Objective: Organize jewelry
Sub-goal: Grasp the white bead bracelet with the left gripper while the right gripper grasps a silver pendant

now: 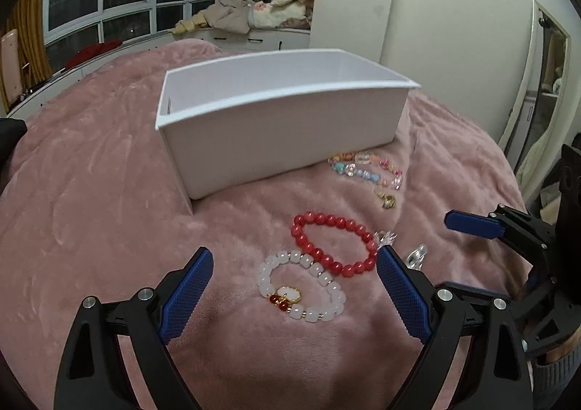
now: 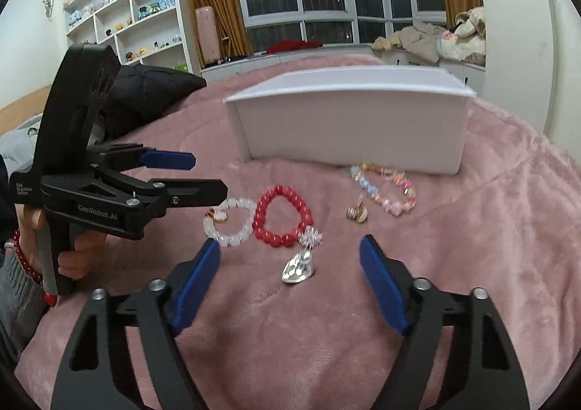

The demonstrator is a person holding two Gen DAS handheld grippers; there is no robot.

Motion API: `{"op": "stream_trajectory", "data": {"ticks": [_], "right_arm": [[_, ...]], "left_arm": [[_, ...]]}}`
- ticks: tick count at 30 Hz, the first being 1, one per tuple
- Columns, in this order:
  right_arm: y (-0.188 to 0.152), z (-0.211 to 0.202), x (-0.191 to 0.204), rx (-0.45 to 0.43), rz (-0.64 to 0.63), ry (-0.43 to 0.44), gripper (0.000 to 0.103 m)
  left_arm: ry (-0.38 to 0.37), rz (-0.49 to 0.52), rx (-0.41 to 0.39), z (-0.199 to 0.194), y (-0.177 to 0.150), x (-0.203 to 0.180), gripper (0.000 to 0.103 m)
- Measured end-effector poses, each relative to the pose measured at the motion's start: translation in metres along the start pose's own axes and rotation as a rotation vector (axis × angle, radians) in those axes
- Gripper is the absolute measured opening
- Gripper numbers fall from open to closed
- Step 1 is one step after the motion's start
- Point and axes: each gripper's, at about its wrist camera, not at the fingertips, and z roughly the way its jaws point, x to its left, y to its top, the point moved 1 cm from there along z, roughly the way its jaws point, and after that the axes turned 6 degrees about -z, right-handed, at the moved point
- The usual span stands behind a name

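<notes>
A pink plush blanket [image 2: 472, 228] is spread over the bed, and a white rectangular open box [image 2: 348, 119] is set at its far side. Near it are laid a red round-bead bracelet [image 2: 281, 215], a white square-bead bracelet [image 1: 301, 288] and a pastel mixed-bead bracelet [image 2: 385, 188]. These are judged light, floppy and slippery; the bead strand should be pinched. The left gripper [image 1: 294, 286] and right gripper [image 2: 290, 264] are held wide, empty. The box interior is hidden; small silver charms [image 2: 299, 261] are blurred.
</notes>
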Motion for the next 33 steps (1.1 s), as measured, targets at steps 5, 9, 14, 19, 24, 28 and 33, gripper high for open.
{"op": "stream_trajectory", "data": {"ticks": [5, 9, 14, 19, 24, 28, 33], "right_arm": [[-0.003, 0.011, -0.004, 0.021, 0.017, 0.039, 0.062], [-0.005, 0.021, -0.002, 0.061, 0.005, 0.042, 0.059], [-0.007, 0.027, -0.002, 0.092, -0.007, 0.026, 0.038], [-0.01, 0.028, -0.002, 0.101, -0.011, 0.035, 0.022], [-0.012, 0.028, 0.001, 0.083, -0.01, 0.04, 0.021], [-0.013, 0.018, -0.004, 0.055, 0.015, 0.058, 0.021], [-0.015, 0.008, -0.013, 0.047, 0.04, 0.067, 0.021]], "left_arm": [[-0.032, 0.001, 0.052, 0.014, -0.005, 0.008, 0.093], [-0.055, -0.01, 0.082, 0.023, -0.008, 0.012, 0.091], [-0.029, 0.017, 0.133, 0.037, -0.013, 0.007, 0.068], [-0.003, 0.041, 0.152, 0.041, -0.016, 0.004, 0.041], [0.01, 0.03, 0.169, 0.043, -0.014, 0.007, 0.025], [0.013, 0.041, 0.161, 0.039, -0.012, 0.004, 0.019], [-0.007, 0.01, 0.149, 0.033, -0.008, 0.008, 0.017]]}}
